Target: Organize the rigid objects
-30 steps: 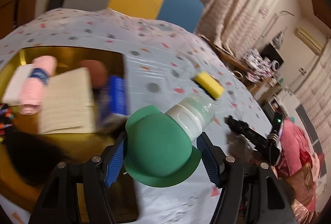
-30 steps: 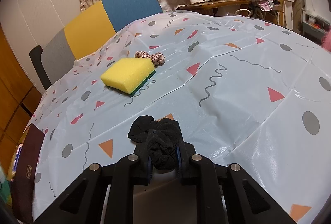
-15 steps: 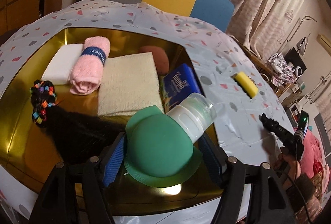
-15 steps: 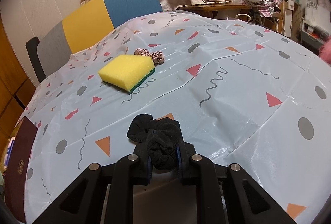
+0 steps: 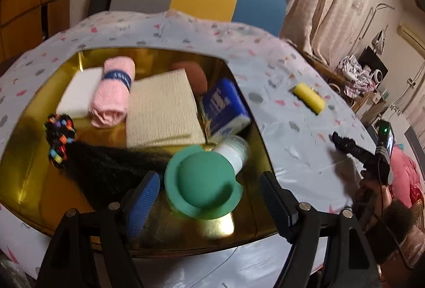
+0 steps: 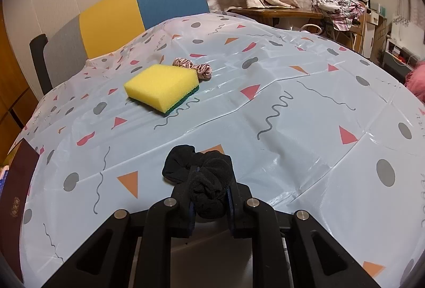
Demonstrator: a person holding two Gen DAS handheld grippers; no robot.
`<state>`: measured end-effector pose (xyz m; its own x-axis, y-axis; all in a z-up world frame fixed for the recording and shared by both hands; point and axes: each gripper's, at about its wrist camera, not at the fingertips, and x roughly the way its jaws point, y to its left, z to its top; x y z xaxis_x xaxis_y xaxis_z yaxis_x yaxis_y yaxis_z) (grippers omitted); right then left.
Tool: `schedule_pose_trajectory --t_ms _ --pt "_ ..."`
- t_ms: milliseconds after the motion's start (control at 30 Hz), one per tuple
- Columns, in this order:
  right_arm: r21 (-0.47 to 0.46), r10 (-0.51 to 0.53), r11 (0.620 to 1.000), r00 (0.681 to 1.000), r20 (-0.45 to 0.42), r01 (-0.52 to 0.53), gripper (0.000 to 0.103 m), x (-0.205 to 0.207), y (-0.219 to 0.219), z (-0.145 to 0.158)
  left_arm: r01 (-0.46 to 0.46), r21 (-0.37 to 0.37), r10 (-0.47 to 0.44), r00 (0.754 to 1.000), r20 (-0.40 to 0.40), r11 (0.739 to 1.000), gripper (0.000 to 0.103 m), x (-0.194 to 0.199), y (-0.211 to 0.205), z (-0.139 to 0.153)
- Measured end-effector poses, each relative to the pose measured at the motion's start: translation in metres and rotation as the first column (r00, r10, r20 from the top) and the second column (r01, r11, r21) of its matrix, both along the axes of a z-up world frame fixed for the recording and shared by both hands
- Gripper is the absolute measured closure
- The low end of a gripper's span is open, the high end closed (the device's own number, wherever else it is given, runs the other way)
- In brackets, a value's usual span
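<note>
My left gripper [image 5: 209,197] stands wide. Its jaws have just been opening, and the green-capped bottle [image 5: 204,179] lies between the blue pads with a clear gap on each side, so neither pad presses on it.

The bottle rests on its side in the gold tray [image 5: 24,181], near the tray's near-right corner. The green cap faces the gripper. The white body points away and to the right, toward the blue packet [image 5: 225,110]. The long axis therefore runs almost along the line of my fingers, tilted slightly toward the tray's right edge.

The coming move depends on that alignment. I judge that a straight pull-back along the finger line should clear the cap without knocking it. A sideways exit risks catching the cap's wide flange on a pad and rolling the bottle.

The black hairpiece [image 5: 114,168] lies just beside the left pad [image 5: 144,197], so withdrawal on that side has little margin.

My right gripper [image 6: 209,197] is clamped on a black scrunchie [image 6: 204,176] above the table's patterned cloth [image 6: 305,128], well apart from the tray. The yellow sponge [image 6: 162,86] lies further toward the table's far edge. The left hand is the nearer to the bottle.
</note>
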<state>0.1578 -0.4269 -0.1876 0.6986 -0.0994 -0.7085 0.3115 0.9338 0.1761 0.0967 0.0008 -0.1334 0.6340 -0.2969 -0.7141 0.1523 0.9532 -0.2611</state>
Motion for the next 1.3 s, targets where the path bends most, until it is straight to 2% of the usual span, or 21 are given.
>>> schedule_pose_trajectory --t_ms 133,233,367,600,800,933,1033,1200,1300 --pt "0.012 0.005 1.0 1.0 -0.003 -0.005 0.086 0.0 -0.001 0.002 -0.029 -0.024 0.03 0.999 0.043 0.999 0.024 -0.006 0.01 0.01" --pt "0.033 -0.003 0.999 1.0 -0.006 0.003 0.086 -0.002 -0.004 0.005 -0.051 -0.086 0.054 0.998 0.04 0.995 0.023 -0.01 0.022 0.011" --pt "0.11 -0.02 0.994 1.0 -0.001 0.02 0.086 -0.008 -0.007 0.011 -0.072 -0.135 0.078 0.996 0.038 0.988 0.023 -0.015 0.032 0.01" --pt "0.145 0.042 0.988 0.998 0.038 -0.048 0.086 -0.023 0.019 0.032 -0.086 -0.155 0.097 0.994 0.059 0.984 0.023 -0.021 0.039 0.013" --pt "0.178 0.147 0.971 0.986 0.081 -0.16 0.086 -0.03 0.06 0.055 -0.117 -0.145 0.128 0.989 0.071 0.982 0.024 -0.025 0.047 0.014" --pt "0.18 0.268 0.942 0.958 0.102 -0.282 0.086 -0.03 0.103 0.07 -0.136 -0.144 0.147 0.987 0.07 0.98 0.024 -0.029 0.057 0.015" --pt "0.183 0.37 0.905 0.922 0.114 -0.385 0.086 -0.028 0.142 0.079 -0.15 -0.146 0.162 0.984 0.074 0.978 0.024 -0.033 0.063 0.015" --pt "0.195 0.51 0.829 0.851 0.122 -0.525 0.086 -0.024 0.209 0.09 -0.191 -0.151 0.204 0.976 0.079 0.97 0.024 -0.039 0.079 0.016" --pt "0.175 0.591 0.779 0.798 0.118 -0.603 0.086 -0.022 0.251 0.095 -0.22 -0.157 0.234 0.969 0.078 0.963 0.024 -0.043 0.089 0.016"
